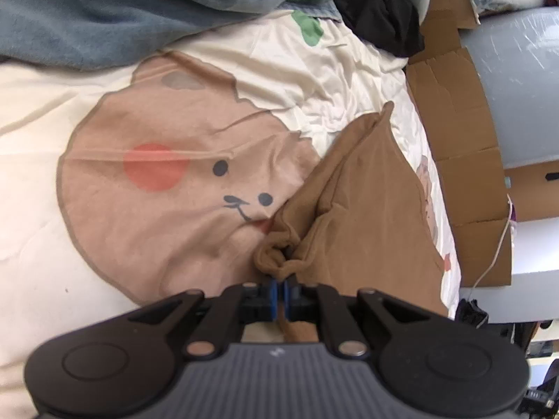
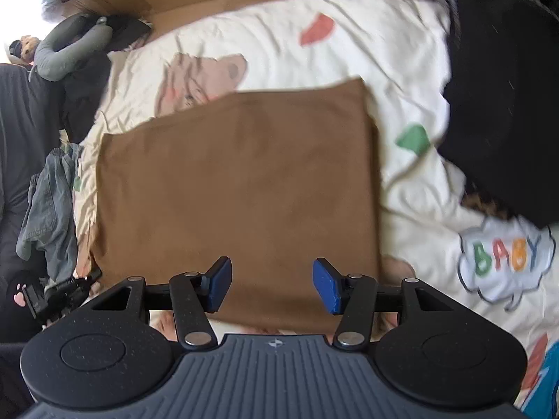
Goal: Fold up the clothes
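**Left gripper pinching the brown cloth, right gripper wide over it**

Your left gripper (image 1: 280,288) has its blue pads (image 1: 274,296) pressed together, with a bunched edge of the brown cloth (image 1: 363,216) caught between them. The fabric rolls into a small curl right at the fingertips and rises from there in a ridge that runs away from you toward the upper right. The rest of the cloth slopes off to the right of that ridge.

Your right gripper (image 2: 272,284) stands with its jaws wide apart and nothing between them. Both blue pads hang over the near edge of the cloth (image 2: 237,181), which in this view lies spread as a flat, roughly square panel. You cannot tell from this view whether the pads touch the fabric. The picture is somewhat blurred.

The cloth rests on a cream bedcover (image 1: 314,63) printed with a large bear face (image 1: 174,174), coloured blobs and a cloud that reads "BABY" (image 2: 506,258).

Farther out, a blue-grey blanket (image 1: 104,10) is heaped beyond the bear face in the left view, with a black garment (image 1: 380,10) beside it and cardboard (image 1: 450,104) along the bed's right edge. In the right view, a black item (image 2: 506,97) sits on the cover to the right of the cloth, and a denim piece (image 2: 49,209) hangs at the left.
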